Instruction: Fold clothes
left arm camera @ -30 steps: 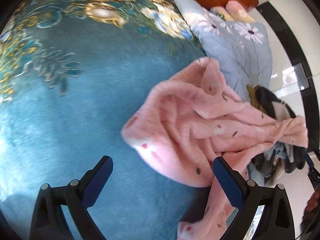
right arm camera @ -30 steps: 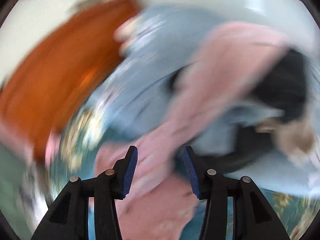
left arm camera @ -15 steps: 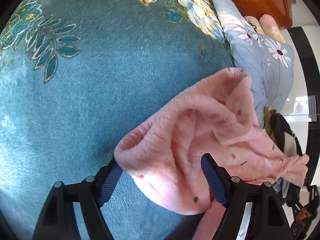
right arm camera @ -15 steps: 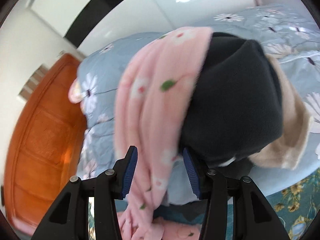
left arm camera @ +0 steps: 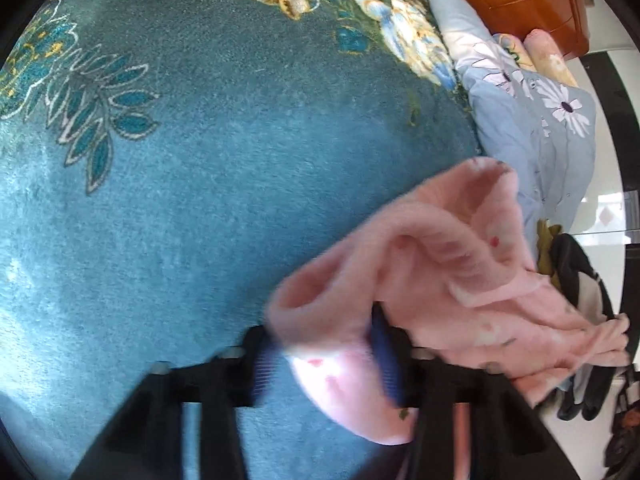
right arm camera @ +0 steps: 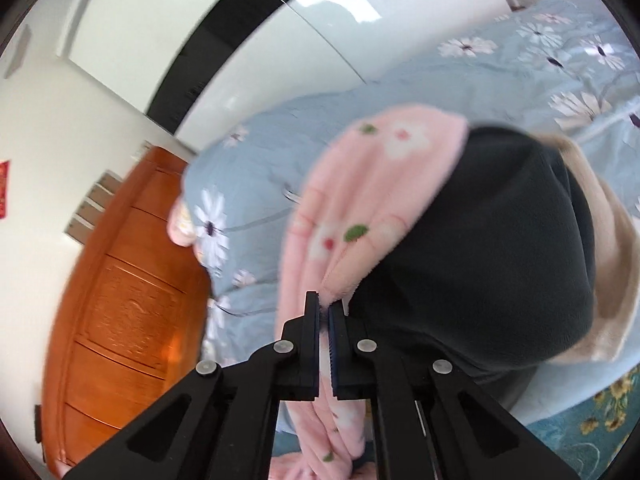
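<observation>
On the blue-green flowered plush blanket (left arm camera: 208,200) of the bed lies one end of the soft pink fleece garment with small flower prints (left arm camera: 440,264); its long axis runs from there toward the black fleece garment (right arm camera: 500,248) on the light blue daisy quilt (right arm camera: 520,64). The left gripper (left arm camera: 326,364) is closing, a rolled pink edge between its jaws. The right gripper (right arm camera: 325,320) is clenched on a pink fold at the far end, so the stretch between both likely decides the next pull.

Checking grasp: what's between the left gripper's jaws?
A rolled edge of the fluffy pink flower-print garment sits between the closing jaws of the left gripper, over the teal floral blanket; left wrist view.
</observation>
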The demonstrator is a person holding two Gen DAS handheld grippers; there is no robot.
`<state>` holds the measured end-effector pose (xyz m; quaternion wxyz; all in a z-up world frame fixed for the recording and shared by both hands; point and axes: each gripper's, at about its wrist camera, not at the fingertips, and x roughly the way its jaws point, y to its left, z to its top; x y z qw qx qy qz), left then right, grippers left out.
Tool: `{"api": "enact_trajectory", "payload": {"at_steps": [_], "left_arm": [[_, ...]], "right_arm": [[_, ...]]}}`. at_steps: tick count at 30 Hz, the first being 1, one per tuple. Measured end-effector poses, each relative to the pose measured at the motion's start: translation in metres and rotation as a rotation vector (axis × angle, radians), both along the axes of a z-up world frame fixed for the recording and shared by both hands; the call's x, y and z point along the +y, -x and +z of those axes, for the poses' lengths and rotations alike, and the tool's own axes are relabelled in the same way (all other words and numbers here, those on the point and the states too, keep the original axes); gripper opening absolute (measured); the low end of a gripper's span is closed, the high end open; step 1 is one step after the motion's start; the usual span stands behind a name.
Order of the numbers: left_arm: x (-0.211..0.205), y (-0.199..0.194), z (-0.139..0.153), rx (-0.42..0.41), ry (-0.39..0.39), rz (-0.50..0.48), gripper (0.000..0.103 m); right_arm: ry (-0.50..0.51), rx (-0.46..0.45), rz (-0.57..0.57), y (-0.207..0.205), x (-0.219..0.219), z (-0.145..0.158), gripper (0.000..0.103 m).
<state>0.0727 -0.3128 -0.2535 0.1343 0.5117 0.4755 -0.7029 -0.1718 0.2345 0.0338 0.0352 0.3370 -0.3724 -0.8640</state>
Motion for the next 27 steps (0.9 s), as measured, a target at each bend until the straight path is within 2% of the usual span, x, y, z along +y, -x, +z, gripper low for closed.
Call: {"api": "enact_trajectory", "payload": {"at_steps": [2,5,11,16,19,23,26,27], "left_arm": [[0.000,0.001,0.000,0.006,-0.006,-0.013,0.026],[0.008,0.006,0.008,0.028,0.000,-0.058,0.023],[0.038,0.016,0.047,0.139,0.003,-0.159,0.020],[0.067,0.025,0.092,0.248,0.007,-0.241,0.019],[0.085,0.029,0.121,0.312,0.006,-0.282,0.019],[0.101,0.031,0.164,0.405,0.070,-0.338,0.019],[0.092,0.024,0.185,0.447,0.122,-0.334,0.019],[0.084,0.020,0.190,0.449,0.141,-0.322,0.018]], "right_arm": [[0.009,0.040,0.005,0.000,-0.002,0.019,0.003],[-0.021,0.122,0.040,-0.004,-0.009,0.058,0.003],[-0.054,0.307,0.105,-0.014,-0.021,0.144,0.003],[-0.085,0.501,0.149,-0.062,-0.001,0.219,0.003],[-0.107,0.579,0.134,-0.106,0.026,0.246,0.003],[-0.123,0.629,0.096,-0.168,0.076,0.251,0.003],[-0.151,0.597,0.079,-0.212,0.114,0.226,0.003],[-0.162,0.563,0.074,-0.225,0.124,0.210,0.003]]}}
